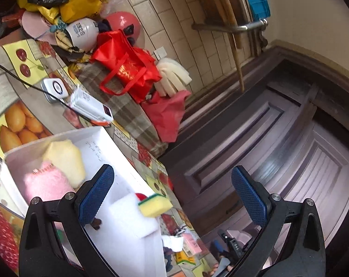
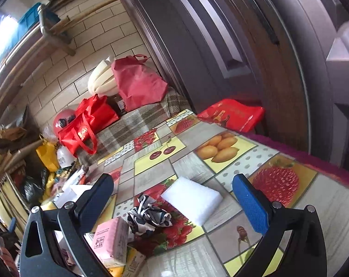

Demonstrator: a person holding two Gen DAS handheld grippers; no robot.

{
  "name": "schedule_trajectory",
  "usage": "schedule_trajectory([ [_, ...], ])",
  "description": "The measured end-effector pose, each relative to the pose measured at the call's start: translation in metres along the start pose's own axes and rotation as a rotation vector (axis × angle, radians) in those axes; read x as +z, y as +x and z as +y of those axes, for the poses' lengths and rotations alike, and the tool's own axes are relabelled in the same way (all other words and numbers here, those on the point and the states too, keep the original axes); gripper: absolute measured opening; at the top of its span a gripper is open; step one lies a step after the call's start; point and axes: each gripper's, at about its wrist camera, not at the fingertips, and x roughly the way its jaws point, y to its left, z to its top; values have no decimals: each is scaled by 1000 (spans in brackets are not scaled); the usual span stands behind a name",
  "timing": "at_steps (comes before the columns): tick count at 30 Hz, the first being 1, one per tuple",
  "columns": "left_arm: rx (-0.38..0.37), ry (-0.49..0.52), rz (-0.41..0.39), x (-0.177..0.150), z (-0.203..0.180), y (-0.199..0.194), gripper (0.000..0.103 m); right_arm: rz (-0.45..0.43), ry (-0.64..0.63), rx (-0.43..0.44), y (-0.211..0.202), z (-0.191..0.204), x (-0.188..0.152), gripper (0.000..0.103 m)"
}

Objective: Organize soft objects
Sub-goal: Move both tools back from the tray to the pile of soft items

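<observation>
1. The left wrist view alone shows the white bin on the worktop. In its far corner lie a pale yellow sponge and a pink fluffy cloth, touching.
2. Nearer in the same bin, a white foam block lies with a yellow-and-green scouring sponge resting on its edge.
3. The right wrist view alone shows a second white foam block lying flat on the fruit-patterned worktop, just beside a black-and-white crumpled cloth and a pink tissue pack.
4. The left gripper hangs over the bin's edge, fingers spread wide and empty.
5. The right gripper hovers above the worktop, fingers likewise released, holding nothing.
6. Both views show a red bag against the tiled wall.
</observation>
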Motion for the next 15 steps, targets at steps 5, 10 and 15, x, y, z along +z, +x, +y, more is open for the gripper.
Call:
schedule_trajectory([
  [5,-25,-21,4,4,2,3,102,27,48,55,13,-5,2,103],
  [10,6,56,67,-2,-6,16,102,48,171,56,28,-22,1,103],
  [15,-67,75,203,-15,-11,39,102,69,210,44,38,-24,0,103],
])
